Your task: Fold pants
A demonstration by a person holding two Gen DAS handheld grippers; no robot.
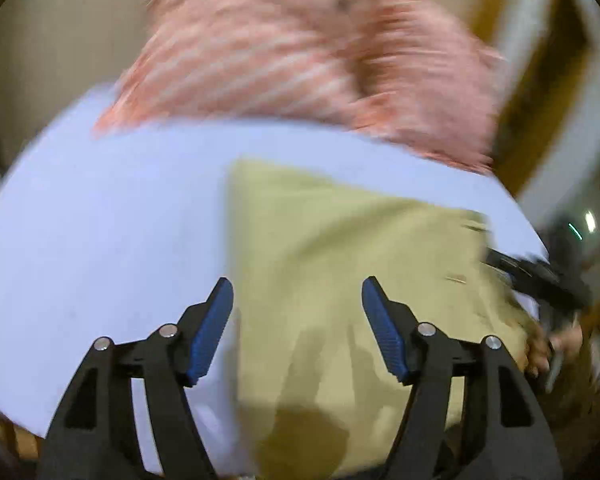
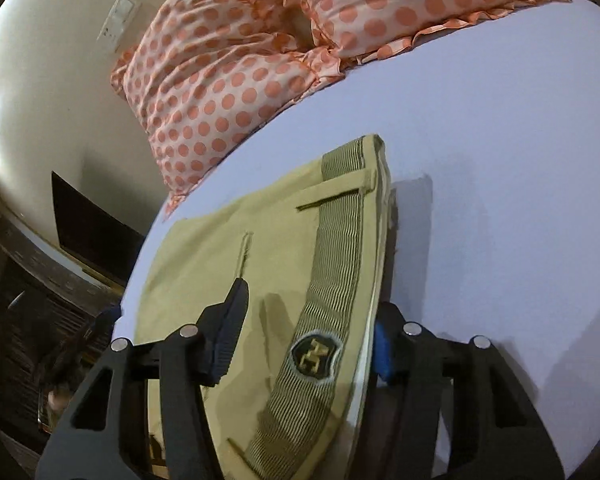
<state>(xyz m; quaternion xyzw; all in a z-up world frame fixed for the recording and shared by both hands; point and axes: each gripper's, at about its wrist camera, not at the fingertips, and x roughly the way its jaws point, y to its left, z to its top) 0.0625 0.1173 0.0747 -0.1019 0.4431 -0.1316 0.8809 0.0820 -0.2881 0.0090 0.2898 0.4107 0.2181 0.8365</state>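
Right hand-held gripper (image 2: 306,328) agape astride pants (image 2: 260,248) waistband.

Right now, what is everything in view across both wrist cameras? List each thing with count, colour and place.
pants: one, khaki with striped olive waistband, folded flat on the bed near its edge
bed sheet: one, pale lavender, under the pants
pillows: two, pink with orange dots, at the head of the bed
wall plate: one, white, on the wall left of the pillows
left gripper: black, blue pads, open above the pants
right gripper: black, blue pads, open, straddling the waistband edge
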